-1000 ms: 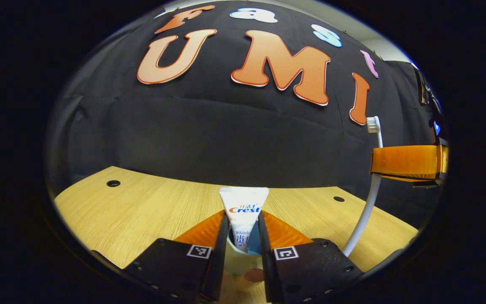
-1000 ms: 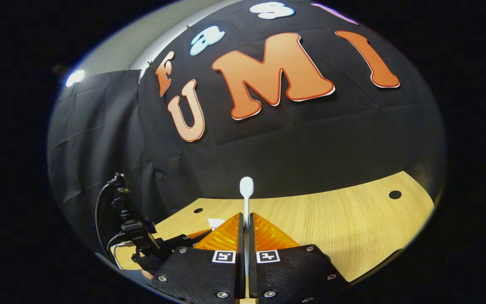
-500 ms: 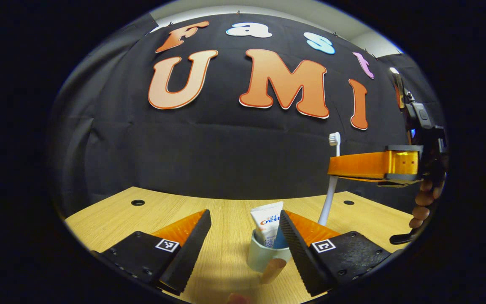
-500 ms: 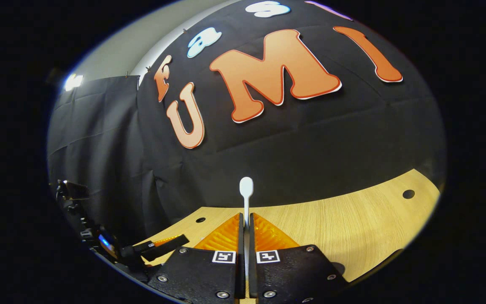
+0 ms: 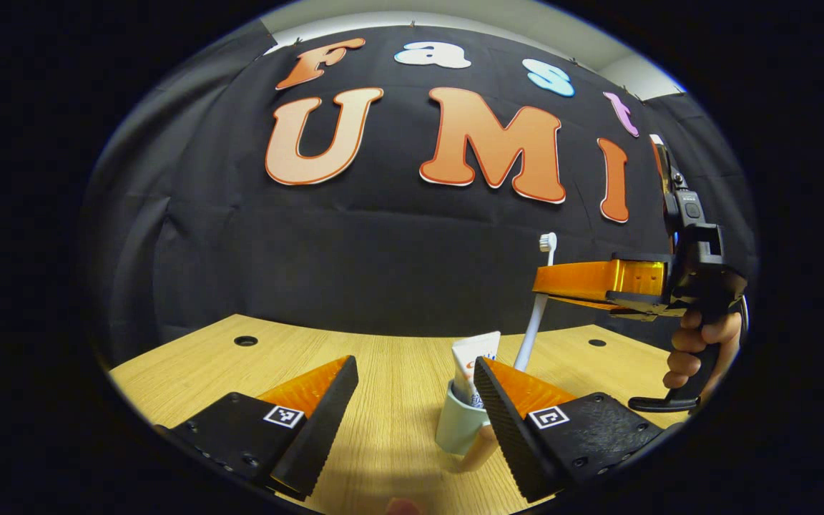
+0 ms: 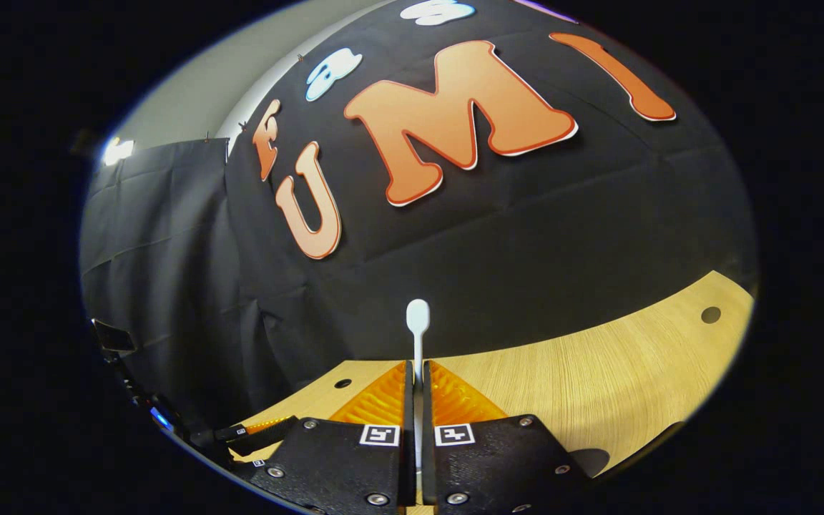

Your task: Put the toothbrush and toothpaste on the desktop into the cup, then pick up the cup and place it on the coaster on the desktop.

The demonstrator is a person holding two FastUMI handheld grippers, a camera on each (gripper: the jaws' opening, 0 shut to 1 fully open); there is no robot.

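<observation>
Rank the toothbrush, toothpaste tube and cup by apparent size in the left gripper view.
1. Toothbrush, longest.
2. Cup and toothpaste tube: unsure, since both are partly hidden, by the finger and the cup.

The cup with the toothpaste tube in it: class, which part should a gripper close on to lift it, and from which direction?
Probably grip the cup across its round wall below the rim, coming in level from the side. It stands upright, and the toothpaste sticks up out of its mouth, so a grasp from above looks blocked.

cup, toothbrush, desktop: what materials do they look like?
Cup: pale green, smooth matte, likely plastic or glazed ceramic. Toothbrush: white glossy plastic, slim moulded handle, bristled head. Desktop: light wood grain, probably laminate, with drilled round holes.
</observation>
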